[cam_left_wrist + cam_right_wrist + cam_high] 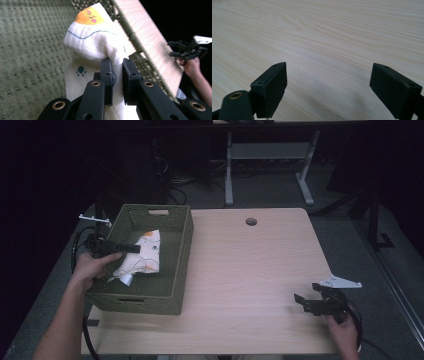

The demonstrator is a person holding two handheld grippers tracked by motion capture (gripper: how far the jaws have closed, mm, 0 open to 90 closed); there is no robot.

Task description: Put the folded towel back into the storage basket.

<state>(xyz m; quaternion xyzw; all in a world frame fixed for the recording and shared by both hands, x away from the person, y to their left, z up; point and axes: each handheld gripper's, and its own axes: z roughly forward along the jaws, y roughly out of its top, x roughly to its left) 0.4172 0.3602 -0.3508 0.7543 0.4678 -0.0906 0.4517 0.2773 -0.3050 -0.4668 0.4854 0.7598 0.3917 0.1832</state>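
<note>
Left gripper (134, 248) reaching in over the left rim of the green woven basket (182, 245), jaws clamped together on a fold of the white printed cloth (142, 257). Pinch seen closely in the left gripper view (117, 75): cloth (92, 45) squeezed between the two pads, the rest of it rising in a hump with an orange patch at the top and a small blue paw print lower down. Cloth lying inside the basket, towards its left half, on the woven floor (30, 50); small tag or thread ends trailing at the near end. Left hand (92, 267) outside the basket wall, against the left rim.

Basket sited on the left part of the wooden table (250, 270), its left wall level with the table's left edge, near wall close to the front edge. Handle slot in the far wall. Right half of the basket floor bare.

Right gripper (302, 301) low at the table's near right corner, jaws wide apart with nothing between them; bare wood grain (324, 37) under the pads in the right gripper view (328, 85). Right hand (344, 330) at the front edge. Grey three-cornered plate overhanging the right edge.

Broad open tabletop between basket and right gripper. Round cable hole (251, 221) near the far edge. Dark floor and a desk frame (270, 165) beyond.
</note>
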